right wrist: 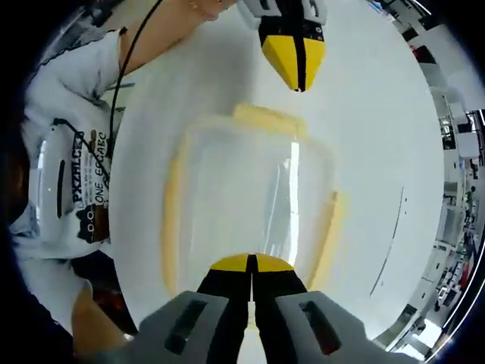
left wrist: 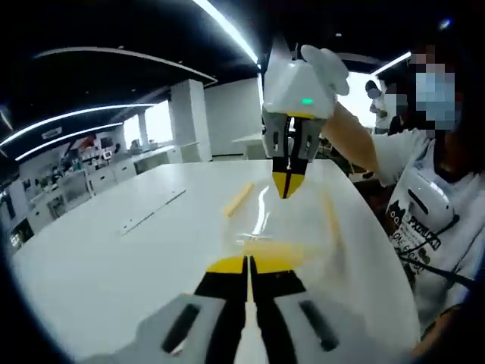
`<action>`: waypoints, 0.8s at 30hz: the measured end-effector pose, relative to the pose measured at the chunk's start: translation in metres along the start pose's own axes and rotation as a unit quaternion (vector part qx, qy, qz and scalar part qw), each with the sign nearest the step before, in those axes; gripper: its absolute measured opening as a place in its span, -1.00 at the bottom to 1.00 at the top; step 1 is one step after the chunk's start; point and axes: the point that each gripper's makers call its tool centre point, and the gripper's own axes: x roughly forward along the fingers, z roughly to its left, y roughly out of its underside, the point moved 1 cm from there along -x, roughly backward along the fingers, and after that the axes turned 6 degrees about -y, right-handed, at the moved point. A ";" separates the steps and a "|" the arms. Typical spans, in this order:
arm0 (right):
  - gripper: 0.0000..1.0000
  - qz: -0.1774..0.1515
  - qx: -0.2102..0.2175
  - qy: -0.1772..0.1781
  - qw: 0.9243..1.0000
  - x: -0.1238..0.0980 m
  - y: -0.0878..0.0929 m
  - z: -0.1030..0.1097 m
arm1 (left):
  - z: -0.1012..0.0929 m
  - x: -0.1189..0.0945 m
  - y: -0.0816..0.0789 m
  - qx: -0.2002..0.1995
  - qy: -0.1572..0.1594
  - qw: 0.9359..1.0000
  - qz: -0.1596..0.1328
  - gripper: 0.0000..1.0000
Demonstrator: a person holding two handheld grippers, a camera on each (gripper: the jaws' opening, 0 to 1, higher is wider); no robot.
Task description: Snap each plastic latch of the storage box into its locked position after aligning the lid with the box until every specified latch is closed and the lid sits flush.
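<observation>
While both of my grippers sit at opposite ends of the storage box (right wrist: 254,201), neither has hold of anything. My right gripper (right wrist: 251,263) has its jaws pressed together, tips at the near edge of the clear lid (right wrist: 242,182). My left gripper (left wrist: 248,265) is likewise closed, tips at its own end of the box, and in the right gripper view it hangs closed just beyond the far yellow latch (right wrist: 267,117). Whether either tip is actually touching plastic, I cannot tell.

The box rests on the white table (right wrist: 371,98), lid on top and apparently lined up. Latches show on all four sides: the left-hand latch (right wrist: 170,227) lies along the wall, while the right-hand latch (right wrist: 327,231) seems splayed outward, so I judge it still open. The near latch is hidden under my own jaws.

Risks noted:
- Box is light and the table smooth; pressing one end without bracing the other could slide it.
- Pushing a latch with closed, narrow tips may slip off the flap and skid onto the lid.
- Clear lid makes seating hard to judge; snapping one side first could tilt the lid and leave the opposite edge raised.
</observation>
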 end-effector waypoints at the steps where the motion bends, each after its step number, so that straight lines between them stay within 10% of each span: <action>1: -1.00 0.000 0.000 -0.001 1.000 0.000 0.000 0.000 | -0.001 0.000 0.000 -0.001 0.005 1.000 -0.002 -0.98; 24: -1.00 0.038 -0.006 -0.007 0.999 0.001 -0.004 0.002 | -0.029 0.018 0.017 -0.002 0.061 0.997 0.035 -0.98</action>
